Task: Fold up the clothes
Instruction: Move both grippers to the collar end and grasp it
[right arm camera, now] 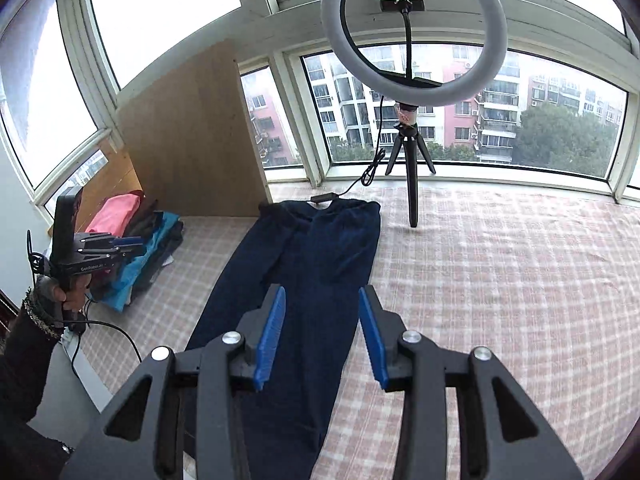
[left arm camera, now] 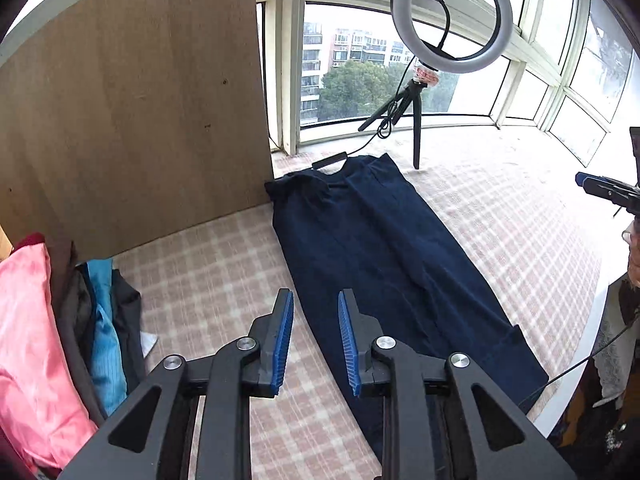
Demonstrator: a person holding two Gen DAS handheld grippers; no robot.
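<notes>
Counts: 1 pair of navy trousers (right arm camera: 304,280) laid flat on the checked cover (right arm camera: 500,280). 1 ring light (right arm camera: 414,34) on 1 tripod (right arm camera: 412,160) past the trousers' far end. 1 stack of folded clothes (right arm camera: 140,248) left of the trousers. 1 wooden board (left arm camera: 132,108). 2 grippers: left gripper (left arm camera: 316,340), right gripper (right arm camera: 322,336), both empty, jaws apart.

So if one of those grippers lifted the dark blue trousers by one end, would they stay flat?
Probably not. The dark blue trousers lie limp with soft creases on the checked cloth, so they would likely droop and drag. Pushed, they would probably bunch up rather than slide.
</notes>
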